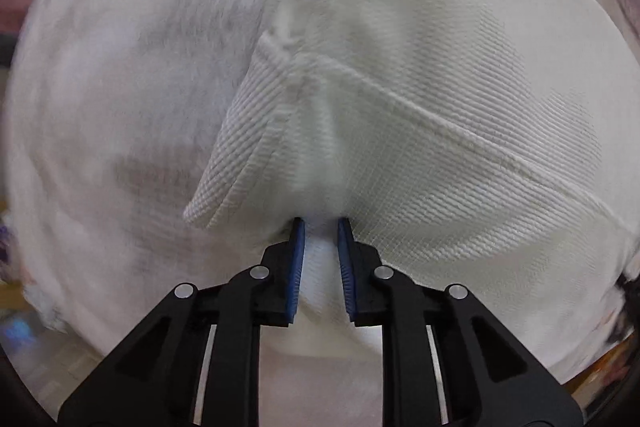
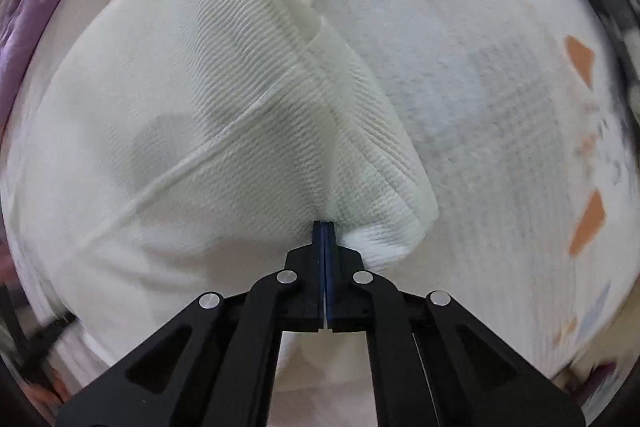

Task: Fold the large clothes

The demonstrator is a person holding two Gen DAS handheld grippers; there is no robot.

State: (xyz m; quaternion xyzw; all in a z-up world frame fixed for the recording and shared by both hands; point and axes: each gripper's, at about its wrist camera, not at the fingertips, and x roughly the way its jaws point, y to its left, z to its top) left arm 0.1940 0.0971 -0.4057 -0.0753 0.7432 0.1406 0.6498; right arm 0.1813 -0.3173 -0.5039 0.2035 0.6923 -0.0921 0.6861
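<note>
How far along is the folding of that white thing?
Early, it seems. Done: both tongs have reached the white ribbed garment. In hand: the right tongs pinch its edge; the left tongs stand slightly apart with cloth between. Left: no neat fold shows; it lies rumpled on the patterned sheet.
</note>
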